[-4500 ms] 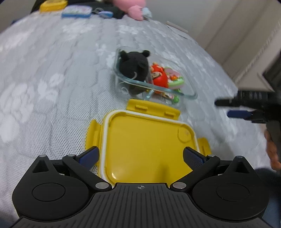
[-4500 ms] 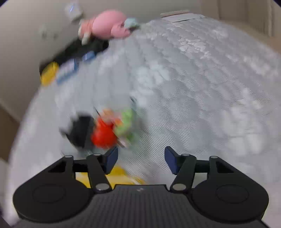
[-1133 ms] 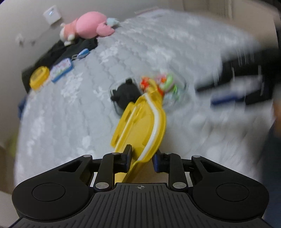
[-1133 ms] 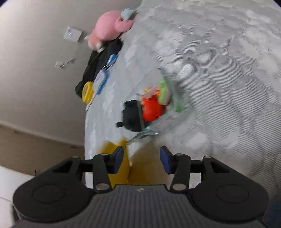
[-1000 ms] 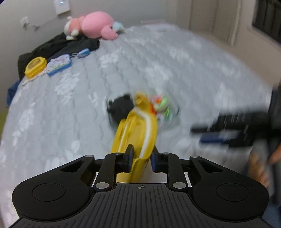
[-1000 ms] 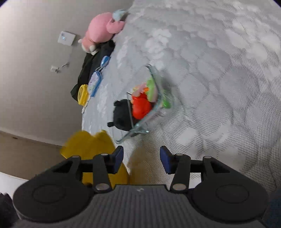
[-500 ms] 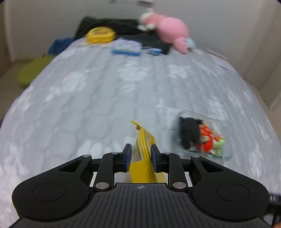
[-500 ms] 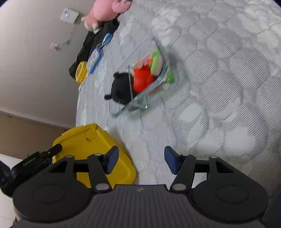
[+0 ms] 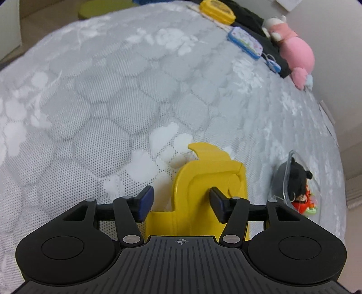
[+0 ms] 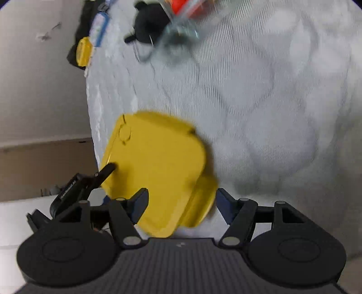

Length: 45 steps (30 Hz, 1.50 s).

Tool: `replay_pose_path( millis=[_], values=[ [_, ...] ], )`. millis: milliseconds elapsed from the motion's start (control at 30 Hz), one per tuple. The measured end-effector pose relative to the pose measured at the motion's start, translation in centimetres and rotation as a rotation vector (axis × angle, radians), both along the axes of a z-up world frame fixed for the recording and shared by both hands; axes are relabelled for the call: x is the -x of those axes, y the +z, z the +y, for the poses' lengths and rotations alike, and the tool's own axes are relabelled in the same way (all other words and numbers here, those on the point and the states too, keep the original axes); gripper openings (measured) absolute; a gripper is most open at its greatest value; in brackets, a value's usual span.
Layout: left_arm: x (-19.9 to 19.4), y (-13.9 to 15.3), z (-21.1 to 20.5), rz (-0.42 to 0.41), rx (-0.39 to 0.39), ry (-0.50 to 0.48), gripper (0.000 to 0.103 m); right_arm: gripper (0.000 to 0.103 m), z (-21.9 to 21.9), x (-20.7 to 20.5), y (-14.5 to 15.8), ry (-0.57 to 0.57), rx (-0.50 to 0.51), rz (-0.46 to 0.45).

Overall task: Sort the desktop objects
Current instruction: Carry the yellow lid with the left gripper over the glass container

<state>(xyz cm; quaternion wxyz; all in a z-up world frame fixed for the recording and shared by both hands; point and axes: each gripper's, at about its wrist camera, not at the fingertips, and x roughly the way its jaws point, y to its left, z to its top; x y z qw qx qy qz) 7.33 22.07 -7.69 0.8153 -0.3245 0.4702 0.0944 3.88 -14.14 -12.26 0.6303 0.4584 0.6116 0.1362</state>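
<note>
Left wrist view: the left gripper (image 9: pixel 179 201) points steeply down at the grey quilted mattress (image 9: pixel 117 108), its jaws opening; the yellow lid (image 9: pixel 203 192) lies between the blue-padded fingers (image 9: pixel 144 201), clear of the left pad, while contact at the right pad cannot be told. At the right edge of this frame the glass container (image 9: pixel 291 181) holds a black plush toy (image 9: pixel 296 178) and red and green toys. In the upper right lie a yellow round case (image 9: pixel 218 10), a blue-rimmed case (image 9: pixel 245 43) and a pink plush toy (image 9: pixel 294 52), on or beside dark cloth. Right wrist view, motion-blurred: the right gripper (image 10: pixel 181 203) also tilts down toward the mattress, jaws opening, with a corner of the lid between the fingers and no pad seen pressing on it. Only this view shows the lid's whole flat top face, at centre left, and the left gripper's fingertip at its left edge in the lower left. Only the left view shows the pink plush toy.
</note>
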Motion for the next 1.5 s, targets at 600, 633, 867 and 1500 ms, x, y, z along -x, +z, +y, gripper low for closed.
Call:
replay_pose_path(
  millis=[600, 633, 867, 1500],
  values=[
    [-1.1, -1.3, -5.7, 0.132, 0.013, -0.440, 0.066, 0.042, -1.3, -0.9, 0.7, -0.085, 0.215, -0.115],
    [-1.1, -1.2, -6.1, 0.136, -0.003, -0.459, 0.066, 0.042, -1.9, -1.1, 1.0, -0.085, 0.254, -0.140],
    [0.1, -0.9, -4.2, 0.125, 0.052, -0.360, 0.068, 0.072, -6.0, -2.2, 1.5, -0.066, 0.341, -0.260],
    [-3.5, -2.2, -9.3, 0.081, -0.092, -0.457, 0.073, 0.054, -1.8, -3.9, -1.7, -0.042, 0.269, -0.247]
  ],
)
